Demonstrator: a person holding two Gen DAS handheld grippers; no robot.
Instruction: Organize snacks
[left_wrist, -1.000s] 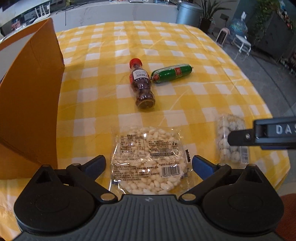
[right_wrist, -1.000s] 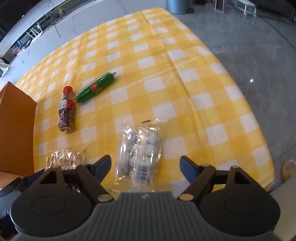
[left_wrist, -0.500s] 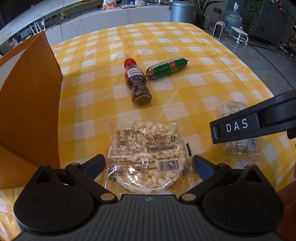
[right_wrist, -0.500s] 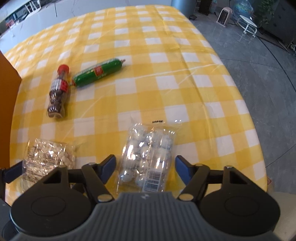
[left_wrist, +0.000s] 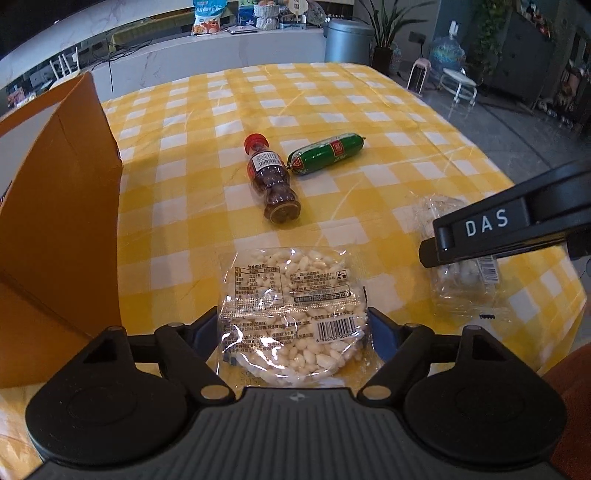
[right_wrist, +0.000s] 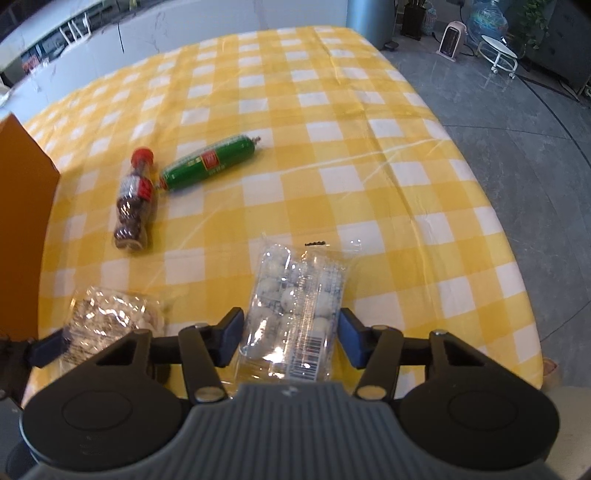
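Both grippers have closed in on their bags since a moment ago, and now the fingers sit right at the sides of each bag. On the left, the left gripper (left_wrist: 293, 326) has its blue pads against both sides of the clear bag of white puffed snacks (left_wrist: 291, 308), so it looks clamped on the bag. This bag is at the near edge of the bench (left_wrist: 332, 85), which has a yellow and white checked cloth. On the right, the right gripper (right_wrist: 291, 334) has its blue pads (right_wrist: 349, 341) just beside the clear bag of round white candies (right_wrist: 295, 314). One pad looks like it touches the bag, but I cannot tell if the bag is squeezed tight. This bag is also at the near edge, closer to the right side of the bench. Out in the middle of the bench lies a small bottle with a red cap (left_wrist: 271, 181), flat on its side. A green sausage stick (left_wrist: 325, 153) lies just beside it, with one end touching or almost touching the bottle's neck. An orange cardboard box (left_wrist: 59, 206) stands at the left edge of the bench, with its flap up.
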